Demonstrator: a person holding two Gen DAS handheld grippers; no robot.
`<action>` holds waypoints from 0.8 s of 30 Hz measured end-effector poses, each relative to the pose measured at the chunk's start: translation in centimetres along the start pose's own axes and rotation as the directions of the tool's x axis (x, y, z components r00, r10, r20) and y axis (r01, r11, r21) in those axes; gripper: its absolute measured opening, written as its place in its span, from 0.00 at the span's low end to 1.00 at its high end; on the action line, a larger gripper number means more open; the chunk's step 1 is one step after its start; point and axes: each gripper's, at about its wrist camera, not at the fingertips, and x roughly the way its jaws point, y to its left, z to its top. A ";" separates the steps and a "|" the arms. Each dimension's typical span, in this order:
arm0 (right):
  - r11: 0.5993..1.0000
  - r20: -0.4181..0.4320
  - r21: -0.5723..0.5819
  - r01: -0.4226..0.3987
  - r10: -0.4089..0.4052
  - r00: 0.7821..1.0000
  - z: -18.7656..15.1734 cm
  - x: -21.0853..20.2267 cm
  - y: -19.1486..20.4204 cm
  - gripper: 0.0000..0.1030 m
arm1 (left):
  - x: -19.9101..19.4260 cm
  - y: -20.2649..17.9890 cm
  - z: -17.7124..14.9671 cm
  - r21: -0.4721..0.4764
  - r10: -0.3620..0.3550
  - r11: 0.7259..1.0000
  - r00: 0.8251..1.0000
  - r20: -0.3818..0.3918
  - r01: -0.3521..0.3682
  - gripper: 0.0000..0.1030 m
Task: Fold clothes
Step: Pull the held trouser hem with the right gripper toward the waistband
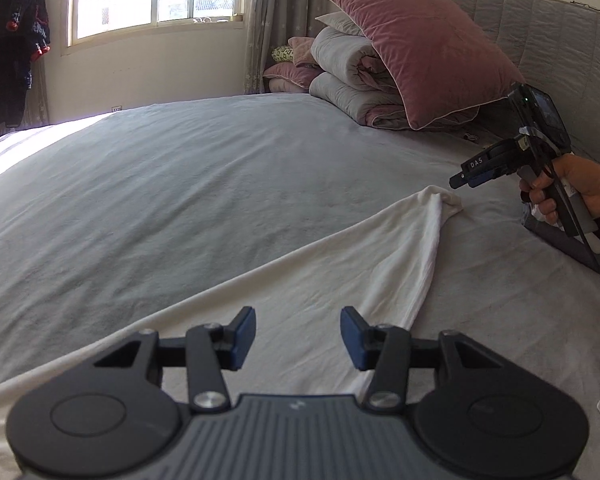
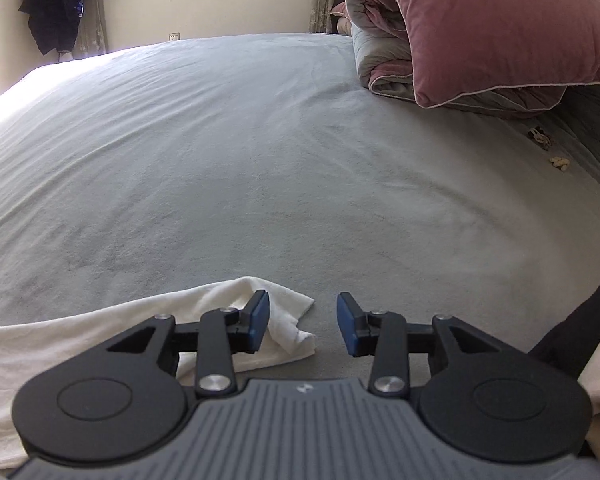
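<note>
Both grippers, left [image 1: 298, 338] and right [image 2: 302, 328], have fingers apart, holding nothing. The cloth [image 1: 340, 280] on the bed [image 1: 180, 184] is soft; a shallow pinch at its bunched corner [image 2: 292, 320] may slip.

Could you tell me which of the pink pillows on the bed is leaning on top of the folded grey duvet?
The large pink pillow nearest the headboard: it leans against the folded grey duvet; the smaller pink pillows lie behind, by the curtain.

A grey-sheeted bed [image 1: 180, 184] carries a white garment [image 1: 340, 264], folded quilts [image 1: 348, 76] and a pink pillow [image 1: 420, 48]
</note>
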 end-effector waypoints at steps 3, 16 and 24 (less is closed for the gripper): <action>0.994 -0.017 0.077 -0.074 0.076 0.997 -1.3 -0.8 -1.2 0.39 | -0.3 -1.8 -0.7 0.041 -0.050 0.998 0.999 0.000 0.050 0.47; 0.982 -0.004 0.180 -0.051 0.053 0.999 -1.0 2.8 -2.0 0.28 | 1.6 -4.9 -2.7 0.100 -0.124 0.986 0.989 -0.085 0.132 0.46; 0.968 -0.013 0.232 -0.098 0.104 0.995 -1.6 0.8 -3.0 0.28 | 2.1 -5.1 -3.4 0.120 -0.115 0.985 0.989 -0.089 0.125 0.31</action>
